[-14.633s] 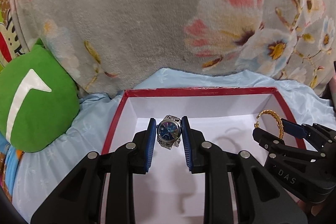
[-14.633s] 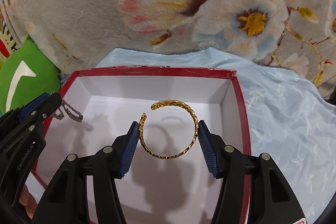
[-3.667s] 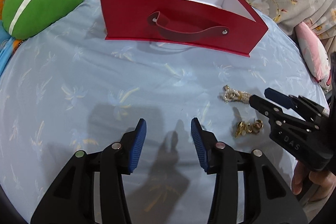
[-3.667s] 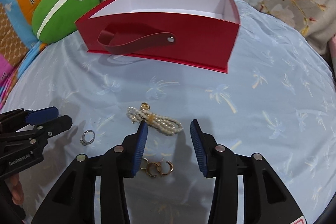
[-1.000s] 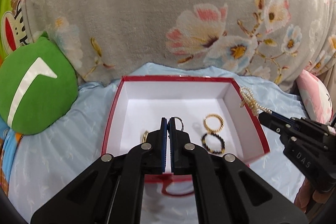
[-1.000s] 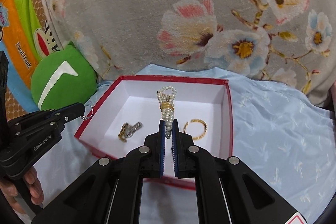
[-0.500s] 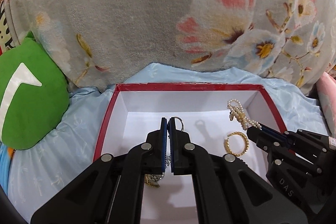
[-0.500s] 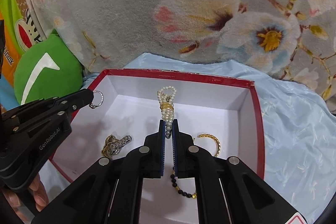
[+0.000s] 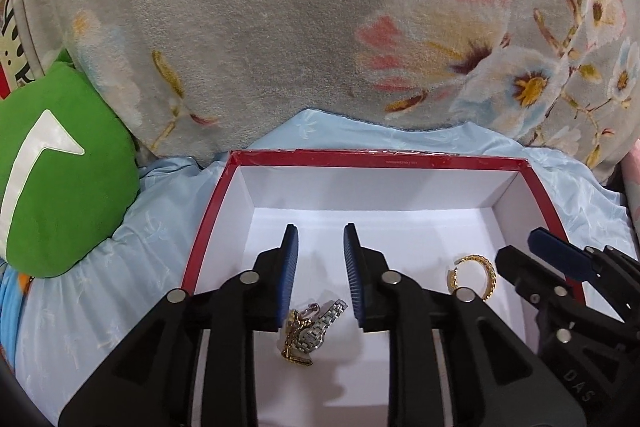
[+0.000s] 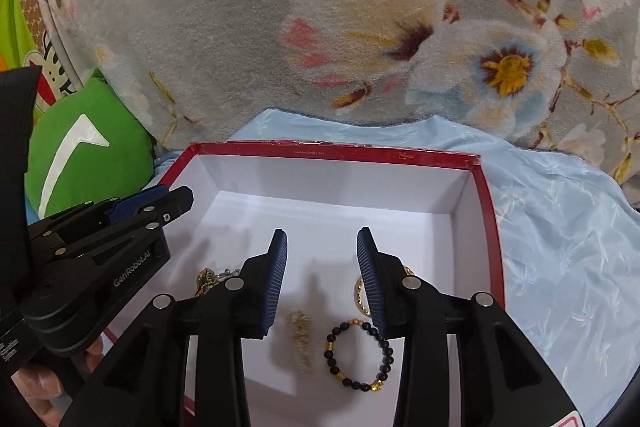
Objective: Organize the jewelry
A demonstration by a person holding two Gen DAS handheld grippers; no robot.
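Observation:
A red box (image 9: 376,157) with a white inside sits on a pale blue cloth; it also shows in the right wrist view (image 10: 332,149). My left gripper (image 9: 320,267) is open and empty over the box's left part, above the silver watch (image 9: 320,323) and a small ring by it. My right gripper (image 10: 322,275) is open and empty over the box's middle. Below it a blurred pearl bracelet (image 10: 301,335) is in the box beside a black bead bracelet (image 10: 358,355). A gold bangle (image 9: 476,277) lies at the right.
A grey floral blanket (image 9: 320,27) rises behind the box. A green cushion (image 9: 52,179) lies to the left. The right gripper's body (image 9: 568,303) reaches in at the right of the left wrist view.
Both grippers have opened over the box. The ring has dropped from the left gripper beside the watch, and the pearl bracelet has dropped from the right gripper into the box.

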